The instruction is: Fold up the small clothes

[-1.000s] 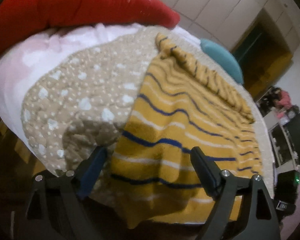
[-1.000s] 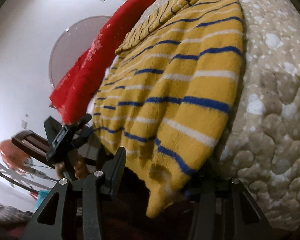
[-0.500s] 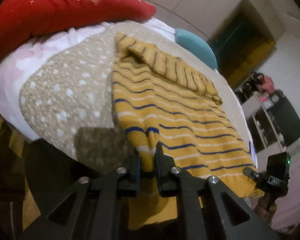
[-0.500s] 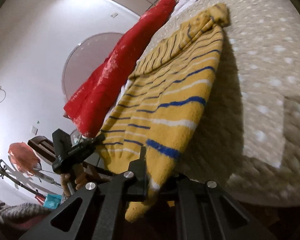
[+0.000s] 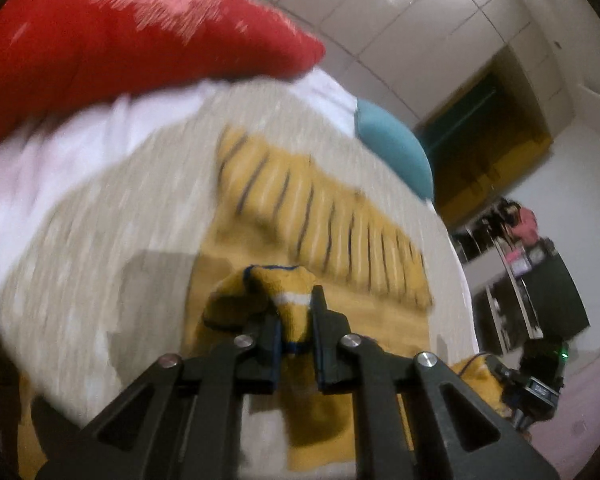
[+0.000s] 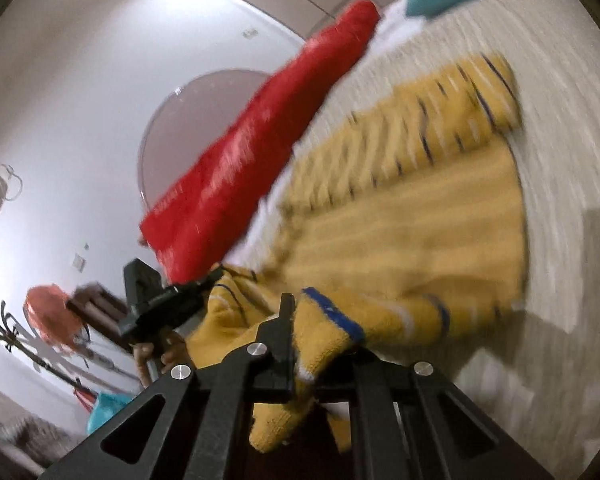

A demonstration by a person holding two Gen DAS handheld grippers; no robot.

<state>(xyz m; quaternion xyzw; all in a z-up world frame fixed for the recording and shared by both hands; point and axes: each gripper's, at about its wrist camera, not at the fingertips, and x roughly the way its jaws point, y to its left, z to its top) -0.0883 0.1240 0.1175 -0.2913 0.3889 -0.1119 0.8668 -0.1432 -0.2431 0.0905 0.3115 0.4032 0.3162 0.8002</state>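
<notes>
A yellow knit sweater (image 5: 324, 216) with blue and white stripes lies on a beige dotted bedspread (image 5: 112, 216). My left gripper (image 5: 294, 320) is shut on the sweater's near hem, which bunches up above the black fingers. In the right wrist view the sweater (image 6: 412, 208) stretches away, blurred, and my right gripper (image 6: 320, 344) is shut on the other hem corner, lifted off the bedspread (image 6: 560, 120). Each view shows the other gripper at its edge: the right gripper (image 5: 536, 384) with cloth at far right, the left gripper (image 6: 160, 304) with a hand under it at left.
A red quilt (image 5: 120, 36) lies along the bed's far side over white bedding (image 5: 60, 152). A teal pillow (image 5: 396, 152) sits at the bed's head. A coat stand (image 6: 16, 344) and a wooden chair (image 6: 96, 304) stand beyond the bed edge.
Both grippers closed on the sweater's near hem, then rose and moved forward over the bed, carrying the hem up toward the sleeve end. The pictures are now motion-blurred.
</notes>
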